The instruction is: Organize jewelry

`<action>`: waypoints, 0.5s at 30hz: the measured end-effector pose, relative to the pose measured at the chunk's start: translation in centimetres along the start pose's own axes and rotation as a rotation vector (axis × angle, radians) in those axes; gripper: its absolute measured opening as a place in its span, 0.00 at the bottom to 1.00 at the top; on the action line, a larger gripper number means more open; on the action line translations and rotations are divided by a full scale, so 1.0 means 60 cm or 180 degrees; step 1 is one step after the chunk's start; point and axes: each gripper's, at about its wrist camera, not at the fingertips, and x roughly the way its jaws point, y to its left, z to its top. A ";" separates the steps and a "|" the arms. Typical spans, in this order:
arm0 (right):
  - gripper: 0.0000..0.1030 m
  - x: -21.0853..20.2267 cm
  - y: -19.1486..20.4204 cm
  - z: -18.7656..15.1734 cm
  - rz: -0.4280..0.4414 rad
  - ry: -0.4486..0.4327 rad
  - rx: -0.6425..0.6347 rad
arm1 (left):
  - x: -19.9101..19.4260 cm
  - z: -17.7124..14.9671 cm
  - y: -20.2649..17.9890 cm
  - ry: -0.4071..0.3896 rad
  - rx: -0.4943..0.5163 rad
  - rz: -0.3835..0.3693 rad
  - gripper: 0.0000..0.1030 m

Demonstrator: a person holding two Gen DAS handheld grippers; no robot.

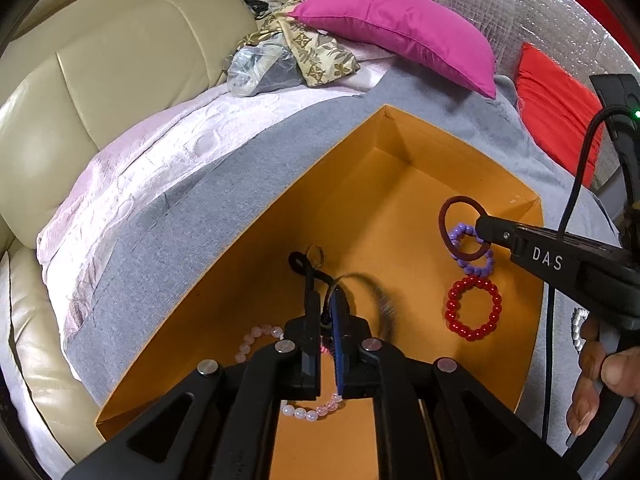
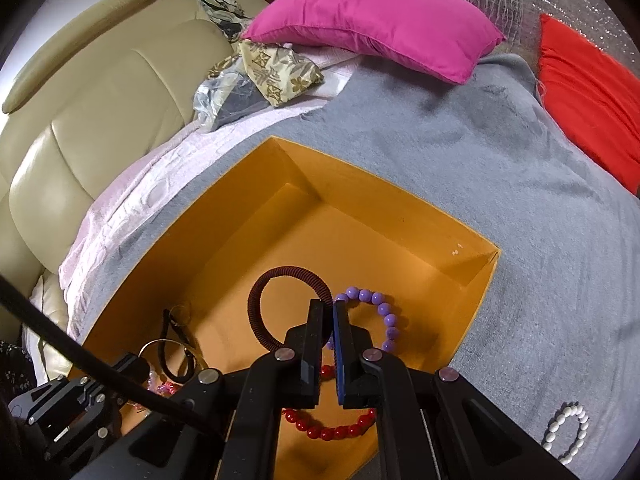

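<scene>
Magenta pillow (image 2: 376, 26) and red cushion (image 2: 592, 96) lie behind orange box (image 2: 400, 200).

An orange box (image 2: 400, 196) holds red beads (image 1: 474, 308), purple beads (image 2: 380, 312) and a maroon hair tie (image 2: 280, 280); beyond it lies a magenta pillow (image 2: 372, 20).

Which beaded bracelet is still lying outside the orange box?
The white beaded bracelet: it lies on the grey blanket, while the purple, red and pale pink ones lie inside the orange box.

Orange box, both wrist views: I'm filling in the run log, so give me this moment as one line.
left gripper: shut on dark band | right gripper: shut on maroon hair tie over orange box | white bracelet: outside, on grey cloth
</scene>
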 end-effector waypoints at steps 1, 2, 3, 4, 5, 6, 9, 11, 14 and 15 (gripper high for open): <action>0.06 0.002 0.001 0.000 -0.0010 0.0010 -0.0012 | 0.000 -0.001 0.001 0.0005 -0.0005 0.0000 0.07; 0.06 0.003 0.001 0.000 -0.0022 0.0012 -0.0014 | 0.001 -0.001 0.001 0.0012 0.0001 0.0002 0.07; 0.06 0.004 0.000 0.001 -0.0025 0.0018 -0.0003 | 0.002 -0.001 0.001 0.0027 0.0011 0.0017 0.07; 0.06 0.004 -0.001 0.001 -0.0024 0.0022 0.0007 | 0.003 -0.001 0.002 0.0032 0.0005 0.0027 0.07; 0.06 0.004 0.000 0.002 -0.0034 0.0021 0.0006 | 0.002 -0.001 0.003 0.0040 -0.0008 0.0035 0.09; 0.07 0.004 0.000 0.002 -0.0047 0.0018 0.0002 | 0.002 -0.001 0.003 0.0043 -0.0017 0.0051 0.16; 0.09 0.001 -0.001 0.005 -0.0057 0.0006 0.0013 | -0.006 -0.002 0.006 0.0001 -0.0031 0.0073 0.27; 0.19 -0.002 -0.001 0.007 -0.0068 -0.0008 0.0018 | -0.009 -0.002 0.008 -0.0004 -0.0035 0.0068 0.27; 0.37 -0.008 -0.002 0.009 -0.0061 -0.0047 0.0034 | -0.016 -0.001 0.013 -0.0037 -0.0060 0.0086 0.28; 0.37 -0.012 -0.003 0.011 -0.0063 -0.0076 0.0044 | -0.017 0.000 0.014 -0.0046 -0.0064 0.0088 0.28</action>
